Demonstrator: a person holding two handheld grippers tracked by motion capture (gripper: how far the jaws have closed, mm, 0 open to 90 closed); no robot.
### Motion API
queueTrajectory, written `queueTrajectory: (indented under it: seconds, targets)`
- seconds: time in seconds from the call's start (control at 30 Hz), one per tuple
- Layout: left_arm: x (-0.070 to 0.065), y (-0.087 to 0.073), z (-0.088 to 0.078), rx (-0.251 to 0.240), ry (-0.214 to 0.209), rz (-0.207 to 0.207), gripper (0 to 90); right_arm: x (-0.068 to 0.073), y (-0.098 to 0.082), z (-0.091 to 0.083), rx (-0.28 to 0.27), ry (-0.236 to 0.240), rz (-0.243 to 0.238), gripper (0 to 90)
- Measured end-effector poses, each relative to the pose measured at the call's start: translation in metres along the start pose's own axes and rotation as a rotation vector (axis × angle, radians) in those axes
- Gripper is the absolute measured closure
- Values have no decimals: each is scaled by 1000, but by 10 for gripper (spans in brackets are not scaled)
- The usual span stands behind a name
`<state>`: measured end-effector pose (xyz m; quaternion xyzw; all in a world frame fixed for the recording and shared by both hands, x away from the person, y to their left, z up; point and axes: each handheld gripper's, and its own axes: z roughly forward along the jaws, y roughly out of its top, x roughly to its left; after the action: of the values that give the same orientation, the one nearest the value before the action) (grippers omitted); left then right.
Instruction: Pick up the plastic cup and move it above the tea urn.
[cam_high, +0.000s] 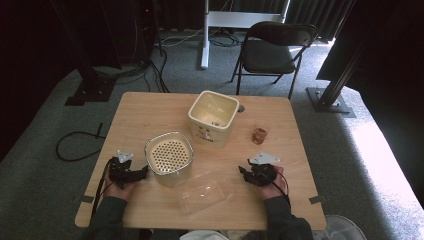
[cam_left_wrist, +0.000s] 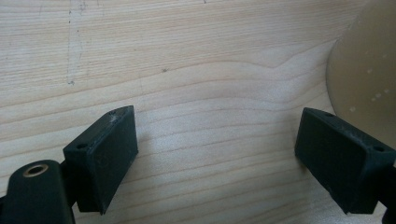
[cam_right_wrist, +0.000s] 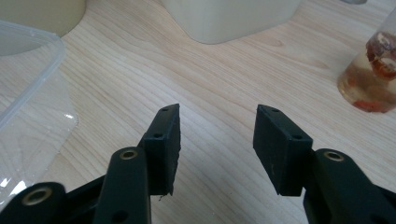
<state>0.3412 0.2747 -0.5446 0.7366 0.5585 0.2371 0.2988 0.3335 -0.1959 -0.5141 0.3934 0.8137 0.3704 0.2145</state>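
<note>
Clear plastic lid (cam_high: 206, 192): flat, rounded rectangle, raised rim, near centre of tabletop (cam_high: 150, 112). Right claw (cam_high: 245, 172) just right of it, jaws part open, nothing between. Left claw (cam_high: 145, 171) open, empty, beside perforated cream basket (cam_high: 169, 155). Cream square bin (cam_high: 212, 117) farther back; amber cup (cam_high: 259, 135) to the right. Nothing between right claw and lid.

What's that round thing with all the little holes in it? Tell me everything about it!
It's a cream-coloured strainer basket, plastic by the look of it, squarish with rounded corners, its floor dotted with rows of small holes. It stands upright on the wooden table, open side up, nothing visible inside. The left gripper sits close beside it, and a clear plastic lid lies just in front.
</note>
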Motion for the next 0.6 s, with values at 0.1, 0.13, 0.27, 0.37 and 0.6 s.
queueTrajectory:
  seconds: [0.1, 0.13, 0.27, 0.37, 0.6]
  targets:
    - [0, 0, 0, 0, 0, 1, 137, 1, 2, 0, 17, 6, 27, 551]
    - [0, 0, 0, 0, 0, 1, 137, 1, 2, 0, 17, 6, 27, 551]
    - [0, 0, 0, 0, 0, 0, 137, 7, 8, -2, -8, 56, 61, 579]
    - [0, 0, 0, 0, 0, 0, 137, 12, 11, -3, -23, 71, 53, 582]
    - [0, 0, 0, 0, 1, -1, 137, 26, 19, -8, -57, 119, 52, 593]
